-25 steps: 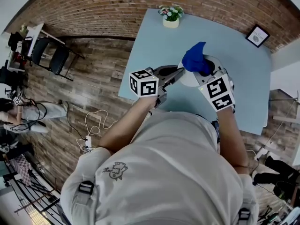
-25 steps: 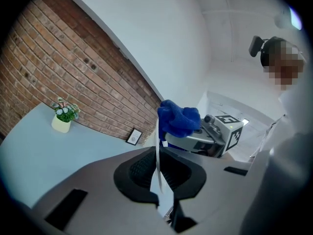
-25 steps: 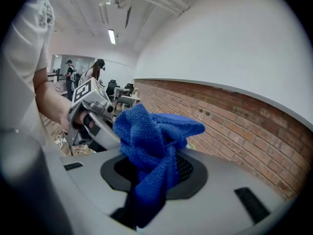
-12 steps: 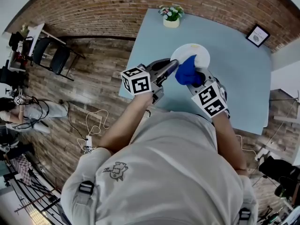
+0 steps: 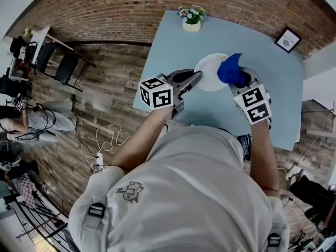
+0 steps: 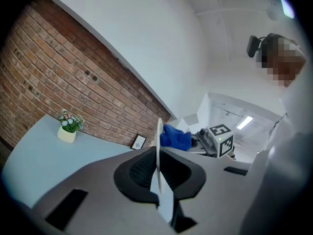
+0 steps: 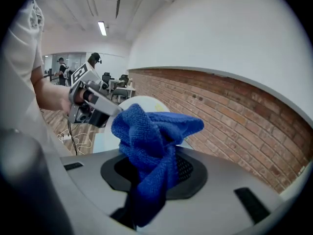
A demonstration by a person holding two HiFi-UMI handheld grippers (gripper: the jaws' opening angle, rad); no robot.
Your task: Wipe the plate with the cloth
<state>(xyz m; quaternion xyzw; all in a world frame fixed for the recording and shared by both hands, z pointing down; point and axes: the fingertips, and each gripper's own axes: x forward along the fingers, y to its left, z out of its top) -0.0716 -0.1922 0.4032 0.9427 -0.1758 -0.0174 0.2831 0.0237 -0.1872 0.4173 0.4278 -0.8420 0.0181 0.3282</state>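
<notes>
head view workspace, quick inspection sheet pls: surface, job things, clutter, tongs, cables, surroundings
surface: light blue table.
job's things: white plate, rim in left tongs; blue cloth bunched in right tongs, at the plate's right side.
clutter: flower pot and picture frame at the far edge.
grippers: left tongs shut on plate; right tongs shut on cloth.
cables: white cables on the floor, left of the person.
surroundings: brick wall, chairs at left.

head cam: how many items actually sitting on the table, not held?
2. A flower pot at the table's far edge, and a picture frame at its far right corner. The person's torso hides the near edge, so more may sit there.
</notes>
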